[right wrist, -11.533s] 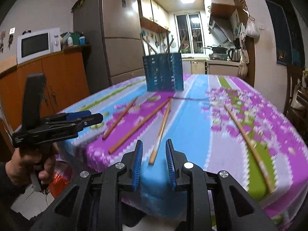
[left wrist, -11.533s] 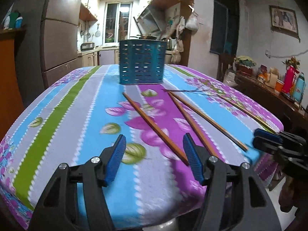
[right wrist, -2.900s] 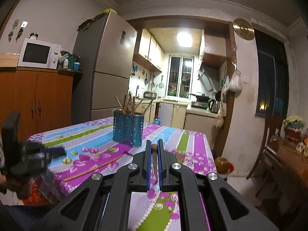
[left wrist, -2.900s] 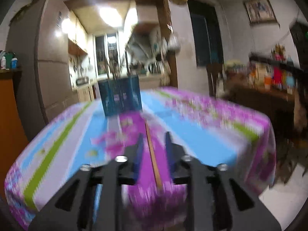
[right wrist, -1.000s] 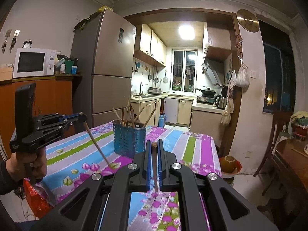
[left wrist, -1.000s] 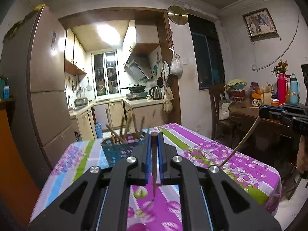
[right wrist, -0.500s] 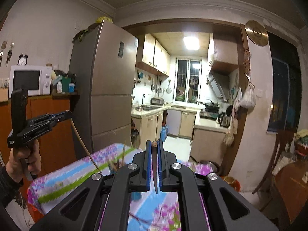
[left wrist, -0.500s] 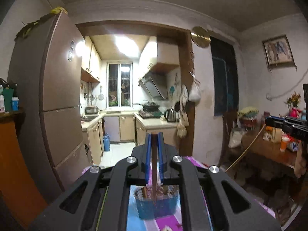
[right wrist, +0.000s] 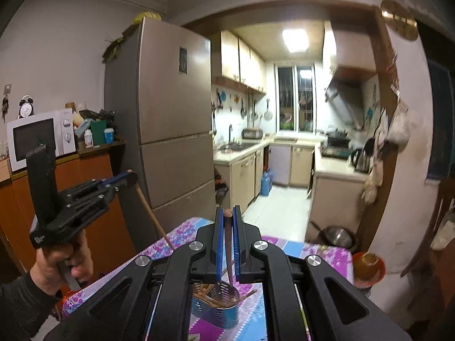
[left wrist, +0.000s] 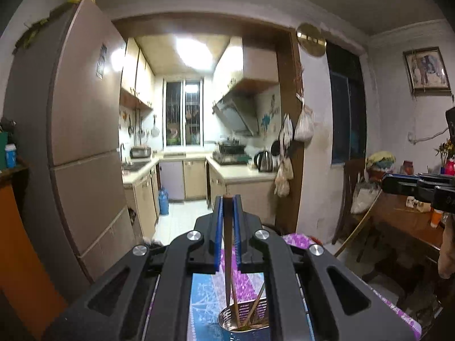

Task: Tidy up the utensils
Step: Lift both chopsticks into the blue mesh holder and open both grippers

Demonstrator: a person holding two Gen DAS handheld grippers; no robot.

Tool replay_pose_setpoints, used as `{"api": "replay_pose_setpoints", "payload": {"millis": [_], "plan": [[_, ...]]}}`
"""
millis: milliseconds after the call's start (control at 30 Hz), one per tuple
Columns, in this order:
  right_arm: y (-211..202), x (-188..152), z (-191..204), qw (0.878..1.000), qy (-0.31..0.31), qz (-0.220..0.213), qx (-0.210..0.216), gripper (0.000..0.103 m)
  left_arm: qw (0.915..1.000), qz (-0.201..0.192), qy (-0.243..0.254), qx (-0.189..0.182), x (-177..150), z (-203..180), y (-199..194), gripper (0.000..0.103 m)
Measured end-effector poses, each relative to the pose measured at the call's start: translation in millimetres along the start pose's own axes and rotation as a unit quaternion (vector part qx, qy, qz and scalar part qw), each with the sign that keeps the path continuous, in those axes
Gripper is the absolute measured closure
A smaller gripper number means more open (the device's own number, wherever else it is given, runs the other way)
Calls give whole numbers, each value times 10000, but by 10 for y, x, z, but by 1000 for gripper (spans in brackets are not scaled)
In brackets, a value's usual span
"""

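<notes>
Both grippers are up over the table (right wrist: 182, 233) right now, each clenched on one chopstick. The left gripper (left wrist: 227, 201) has its blue pads pinched tight around a stick (left wrist: 227, 253) that hangs nearly straight down, tip reaching into the mouth of the holder (left wrist: 241, 316) below. The holder already has a few chopsticks leaning in it. The right gripper (right wrist: 226, 213) is doing the same thing: pads squeezed on its own stick (right wrist: 228, 253), round end poking up between them, lower end slanting down to the holder's rim (right wrist: 224, 289). Can't tell for sure if that tip is inside or just at the edge. From the right camera you can also see the left gripper (right wrist: 125, 177) off to the side, held in a hand (right wrist: 61, 264), with its stick angling down toward the table.
</notes>
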State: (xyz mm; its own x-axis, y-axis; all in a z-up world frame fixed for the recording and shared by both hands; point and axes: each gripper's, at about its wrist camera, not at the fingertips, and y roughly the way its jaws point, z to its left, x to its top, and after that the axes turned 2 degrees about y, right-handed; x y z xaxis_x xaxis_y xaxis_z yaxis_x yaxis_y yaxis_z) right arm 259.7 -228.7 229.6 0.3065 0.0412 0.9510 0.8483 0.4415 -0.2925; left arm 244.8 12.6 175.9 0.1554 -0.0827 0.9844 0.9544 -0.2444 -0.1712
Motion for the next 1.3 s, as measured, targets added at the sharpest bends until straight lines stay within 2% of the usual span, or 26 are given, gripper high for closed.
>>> {"api": "replay_pose_setpoints", "payload": {"millis": [267,733,767,800,833,867,900,967,1133,1167,1200,1300], "plan": [[546,-273,-79,9986,173,490,70,96,9988,478,2,-141,-323,82,391,98],[937,-527,-98,9953,283,915,129,96,9950,964,-83,-241,-558,179,681,96],[943,-526,-111,9953,314,903,139,96,9949,980,-85,-228,-569,189,690,92],[945,-524,-122,9953,344,891,164,95,9949,979,-79,-211,-577,191,685,78],[940,-521,-128,9954,347,877,171,95,9952,954,-60,-183,-576,200,684,70],[933,-512,-134,9956,345,852,160,93,9958,904,-35,-142,-571,194,671,55],[902,-497,-140,9961,351,790,157,87,9966,822,-25,-89,-563,199,641,49],[832,-464,-160,9969,375,669,152,78,9972,749,-69,-56,-536,228,606,44],[516,-370,-229,9984,483,282,121,65,9984,531,-167,82,-471,316,411,36],[399,-369,-237,9986,481,176,115,59,9987,473,-142,129,-470,333,345,34],[261,-381,-237,9989,448,59,96,50,9990,385,-75,200,-473,352,244,31],[-150,-498,-163,9994,100,-273,-185,30,9990,127,140,412,-535,402,-99,25]]}}
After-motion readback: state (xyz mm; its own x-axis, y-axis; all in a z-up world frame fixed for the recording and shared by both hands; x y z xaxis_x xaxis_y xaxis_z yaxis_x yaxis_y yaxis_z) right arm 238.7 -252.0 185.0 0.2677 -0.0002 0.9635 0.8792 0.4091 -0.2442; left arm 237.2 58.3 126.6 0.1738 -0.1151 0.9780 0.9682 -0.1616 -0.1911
